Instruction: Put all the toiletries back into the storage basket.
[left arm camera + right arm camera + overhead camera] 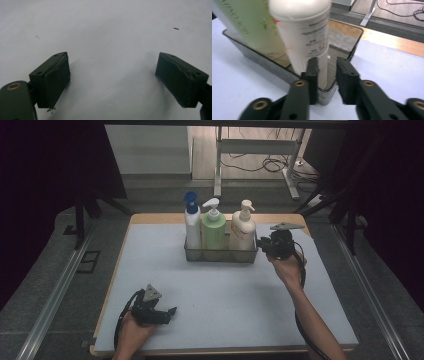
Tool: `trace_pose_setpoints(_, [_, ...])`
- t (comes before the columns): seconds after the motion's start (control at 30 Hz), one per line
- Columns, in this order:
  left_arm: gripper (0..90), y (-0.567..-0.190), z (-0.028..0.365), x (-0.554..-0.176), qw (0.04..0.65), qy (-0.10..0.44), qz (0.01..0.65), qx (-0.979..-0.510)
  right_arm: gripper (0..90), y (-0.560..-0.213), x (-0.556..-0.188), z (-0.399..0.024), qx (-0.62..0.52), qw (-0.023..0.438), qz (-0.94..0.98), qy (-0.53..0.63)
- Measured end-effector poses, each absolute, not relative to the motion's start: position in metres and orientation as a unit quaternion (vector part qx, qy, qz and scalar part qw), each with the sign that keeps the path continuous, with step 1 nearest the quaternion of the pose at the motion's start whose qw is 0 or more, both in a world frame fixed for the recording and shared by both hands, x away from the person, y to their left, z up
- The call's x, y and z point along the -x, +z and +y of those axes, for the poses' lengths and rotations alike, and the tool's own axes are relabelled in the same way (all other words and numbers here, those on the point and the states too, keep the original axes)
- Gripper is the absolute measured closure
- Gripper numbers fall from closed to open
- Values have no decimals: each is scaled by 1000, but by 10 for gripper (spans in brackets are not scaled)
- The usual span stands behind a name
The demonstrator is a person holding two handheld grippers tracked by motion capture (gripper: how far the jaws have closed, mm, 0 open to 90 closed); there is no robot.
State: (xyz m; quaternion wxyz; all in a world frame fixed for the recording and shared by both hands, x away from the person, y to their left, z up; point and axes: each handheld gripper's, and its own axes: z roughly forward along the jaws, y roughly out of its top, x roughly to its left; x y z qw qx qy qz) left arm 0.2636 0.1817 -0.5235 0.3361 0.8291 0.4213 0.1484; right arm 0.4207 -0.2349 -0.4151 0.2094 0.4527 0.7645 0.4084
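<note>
Basket (220, 255), pale blue mat (225, 305), wooden table (150, 218)

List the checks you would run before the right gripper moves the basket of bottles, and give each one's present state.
1. Right gripper straddles the basket at its end wall: ok.
2. Pads pressing firmly on that wall: cannot tell.
3. Blue-capped bottle, green bottle and cream bottle upright inside the basket: ok.
4. Cream bottle clear of the inner jaw: cannot tell; they sit very close.
5. Left gripper open and well apart from the basket: ok.
</note>
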Motion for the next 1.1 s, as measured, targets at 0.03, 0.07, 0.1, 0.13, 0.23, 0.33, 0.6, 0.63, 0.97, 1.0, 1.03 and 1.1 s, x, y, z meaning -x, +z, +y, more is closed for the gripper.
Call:
trace_pose_setpoints(0.03, [123, -524, 182, -264, 336, 148, 422, -829, 793, -416, -422, -235, -456, 209, 763, 408])
trace_pose_setpoints(0.07, [123, -524, 182, -264, 336, 148, 421, -829, 819, -416, -424, -235, -458, 212, 762, 406])
trace_pose_setpoints(0.1, [123, -524, 182, -264, 336, 148, 421, -829, 840, -417, -426, -235, -461, 214, 761, 404])
trace_pose_setpoints(0.13, [123, -524, 182, -264, 336, 148, 421, -829, 861, -418, -429, -234, -464, 212, 761, 401])
trace_pose_setpoints(0.23, [124, -524, 182, -264, 336, 148, 421, -829, 893, -423, -437, -232, -465, 215, 764, 392])
trace_pose_setpoints(0.33, [123, -524, 182, -264, 336, 148, 421, -829, 895, -426, -444, -231, -470, 216, 762, 389])
trace_pose_setpoints(0.6, [123, -524, 182, -264, 336, 148, 421, -829, 895, -436, -456, -225, -476, 211, 762, 384])
trace_pose_setpoints(0.63, [123, -524, 182, -264, 336, 148, 421, -829, 895, -438, -458, -224, -478, 208, 762, 385])
trace_pose_setpoints(0.97, [123, -524, 182, -264, 336, 148, 422, -829, 895, -446, -466, -218, -482, 203, 761, 384])
trace_pose_setpoints(1.0, [124, -524, 182, -264, 336, 148, 422, -829, 895, -447, -466, -219, -482, 201, 760, 385])
trace_pose_setpoints(1.03, [123, -524, 182, -264, 336, 148, 422, -829, 895, -447, -466, -218, -484, 199, 760, 385])
trace_pose_setpoints(1.1, [123, -524, 182, -264, 336, 148, 422, -829, 895, -449, -467, -217, -483, 201, 761, 383])
